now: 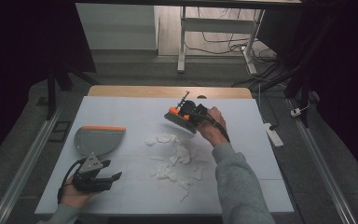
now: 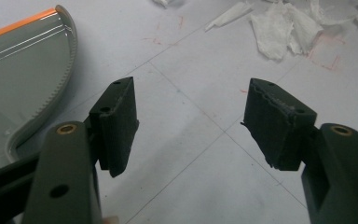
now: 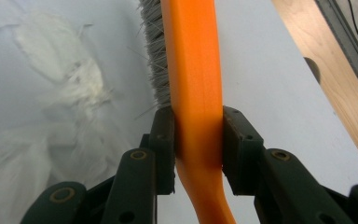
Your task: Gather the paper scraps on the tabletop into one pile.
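Centrally, the pale blue table mat [image 1: 135, 112] serves as reference; the grey plastic dustpan with orange edge [image 1: 98, 139] lies flat at its left side. Torn white paper scraps [image 1: 175, 158] are scattered at mat centre, right of the dustpan. Right gripper [image 1: 189, 114], above the scraps, has jaws clamped on the orange-handled brush with grey bristles [image 3: 193, 70]. Left gripper [image 2: 189, 123], just beside the dustpan's near edge, has jaws apart, holding nothing

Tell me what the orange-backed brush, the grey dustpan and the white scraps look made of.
Orange-backed brush with grey bristles: smooth moulded plastic, likely; bristles look synthetic.
Grey dustpan with orange edge: glossy plastic, by its sheen and toothed rim.
White torn scraps: soft tissue paper, apparently; ragged, crinkled edges.
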Demonstrator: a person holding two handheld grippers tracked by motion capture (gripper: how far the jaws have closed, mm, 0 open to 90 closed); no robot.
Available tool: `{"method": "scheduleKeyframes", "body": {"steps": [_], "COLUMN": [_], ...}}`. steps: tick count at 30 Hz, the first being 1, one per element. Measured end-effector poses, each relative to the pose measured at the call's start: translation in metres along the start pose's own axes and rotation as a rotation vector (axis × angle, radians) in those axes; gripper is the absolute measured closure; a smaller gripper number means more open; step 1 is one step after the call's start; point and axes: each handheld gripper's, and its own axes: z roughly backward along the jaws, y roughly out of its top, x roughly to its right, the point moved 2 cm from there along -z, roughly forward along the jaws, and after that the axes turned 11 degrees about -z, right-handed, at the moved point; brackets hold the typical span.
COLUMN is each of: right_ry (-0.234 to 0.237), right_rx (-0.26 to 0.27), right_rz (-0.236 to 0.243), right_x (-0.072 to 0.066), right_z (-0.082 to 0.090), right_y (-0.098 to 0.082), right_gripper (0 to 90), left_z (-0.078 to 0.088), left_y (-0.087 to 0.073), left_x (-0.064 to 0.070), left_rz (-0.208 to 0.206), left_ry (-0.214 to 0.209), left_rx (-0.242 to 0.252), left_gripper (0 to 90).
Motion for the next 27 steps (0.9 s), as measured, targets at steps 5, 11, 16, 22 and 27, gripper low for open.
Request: {"method": "scheduleKeyframes", "body": {"steps": [5, 11, 16, 22, 27], "right_ry": [0.045, 0.077, 0.132, 0.188, 0.167], "right_rx": [-0.041, -0.034, -0.036, -0.003, 0.081], "right_rz": [0.063, 0.123, 0.182, 0.174, 0.09], "right_x": [-0.015, -0.028, -0.036, -0.038, -0.028], "right_z": [-0.009, 0.002, 0.014, 0.026, 0.033], "right_y": [0.002, -0.01, -0.025, -0.041, -0.033], "right_gripper": [68.1, 68.1, 68.1, 68.0, 68.0], "left_z": [0.0, -0.001, -0.002, -0.003, -0.003], "left_y": [0.0, 0.001, 0.001, 0.001, 0.001], "left_x": [-0.001, 0.001, 0.001, 0.002, 0.001], "left_rz": [0.0, -0.008, -0.007, -0.01, -0.01], "left_ry": [0.001, 0.0, 0.002, 0.001, 0.004], "left_rx": [0.0, -0.006, -0.01, -0.014, -0.012], "left_gripper": [35.4, 35.4, 35.4, 35.5, 35.7]}}
